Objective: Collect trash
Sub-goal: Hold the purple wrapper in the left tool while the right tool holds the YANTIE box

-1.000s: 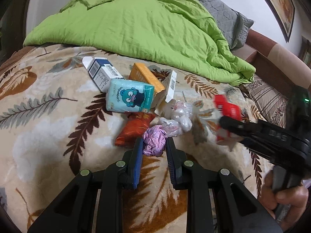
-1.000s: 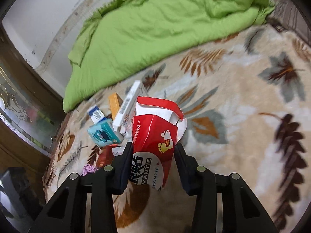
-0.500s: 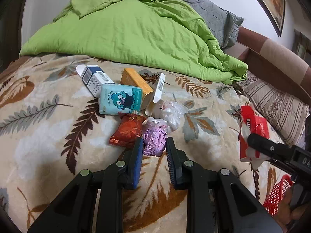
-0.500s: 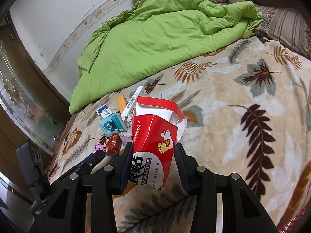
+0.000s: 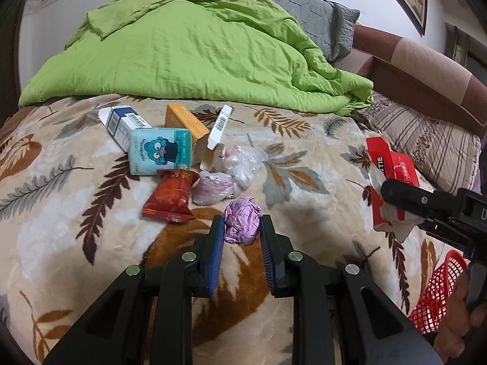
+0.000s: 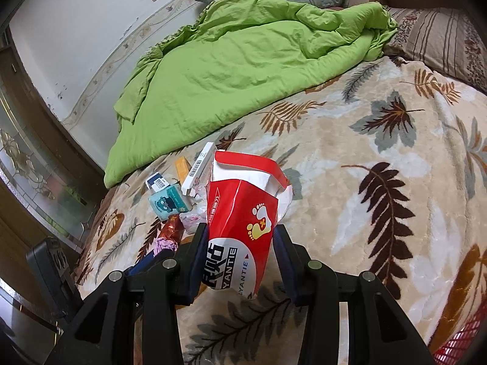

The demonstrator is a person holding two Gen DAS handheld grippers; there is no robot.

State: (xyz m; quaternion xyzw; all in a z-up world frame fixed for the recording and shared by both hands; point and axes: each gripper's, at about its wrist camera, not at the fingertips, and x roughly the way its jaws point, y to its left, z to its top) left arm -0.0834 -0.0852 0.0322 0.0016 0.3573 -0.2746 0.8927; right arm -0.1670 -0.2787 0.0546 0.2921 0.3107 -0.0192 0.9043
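Two tools are at work over the bed, each closed on one piece of trash. The left tool (image 5: 242,231) has its blue pads nearly together, pinching a crumpled purple wrapper (image 5: 242,225) just above the leaf-patterned blanket (image 5: 61,228). The right tool (image 6: 240,243) is about a third open and clamps a red carton (image 6: 240,228) between its pads; the carton's long axis runs along the fingers, its torn-open top flap pointing away from the camera and up, with white lining showing inside. In the left wrist view the same carton (image 5: 388,176) is held out at the right, above the blanket, with a hand (image 5: 462,319) gripping the tool's handle below it.

Seven loose pieces lie on the blanket in one cluster ahead of the left tool: one blue and white box (image 5: 124,124) with its open end toward the far left, one teal tissue pack (image 5: 161,152) with a cartoon face lying flat, one orange box (image 5: 185,121) with its long axis running away toward the quilt, one white box (image 5: 217,130) with a barcode leaning on edge against it, one red snack wrapper (image 5: 170,197) lying lengthwise toward the camera, and two clear crumpled plastic bags (image 5: 240,164) touching each other.

One red mesh basket (image 5: 438,295) shows at the lower right edge. One green quilt (image 5: 188,51) is heaped at the far side of the bed, with one grey pillow (image 5: 304,9) behind it.
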